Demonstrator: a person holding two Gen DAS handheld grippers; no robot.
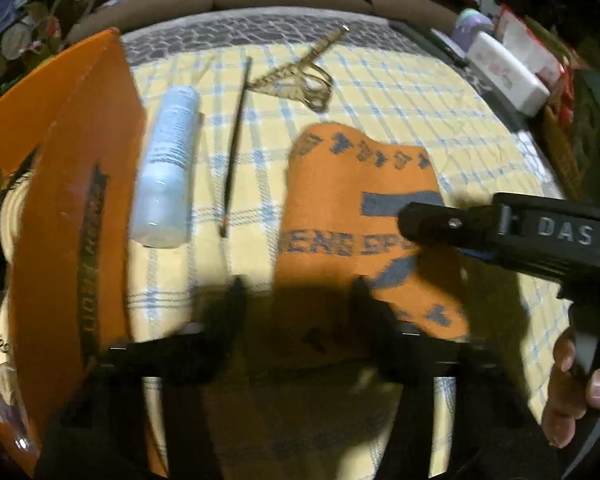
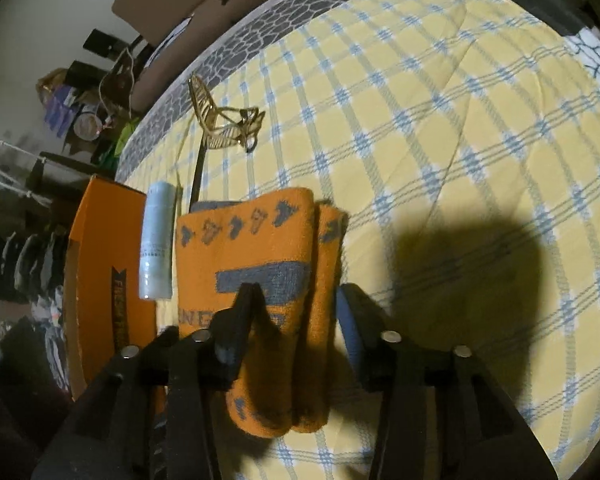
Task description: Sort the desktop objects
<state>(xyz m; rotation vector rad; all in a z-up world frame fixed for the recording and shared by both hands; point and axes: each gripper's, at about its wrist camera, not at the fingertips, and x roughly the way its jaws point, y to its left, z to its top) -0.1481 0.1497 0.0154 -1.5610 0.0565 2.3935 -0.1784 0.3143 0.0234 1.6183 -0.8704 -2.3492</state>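
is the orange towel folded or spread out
Folded: in the right wrist view the orange towel shows doubled layers along its right edge, lying compact on the checked cloth.

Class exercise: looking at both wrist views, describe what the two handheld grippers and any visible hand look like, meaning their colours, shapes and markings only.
Both are matte black plastic. The right gripper has wedge-shaped fingers, a blue pad inside one, and round silver fasteners on its linkages. Seen from the left view, its body carries pale raised letters "DAS". The left gripper shows two blurred black fingers. The bare hand has no sleeve visible.

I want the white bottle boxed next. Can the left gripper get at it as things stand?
Probably yes. The left gripper is open and empty, and the white bottle lies uncovered ahead-left, between the orange box and the thin stick.
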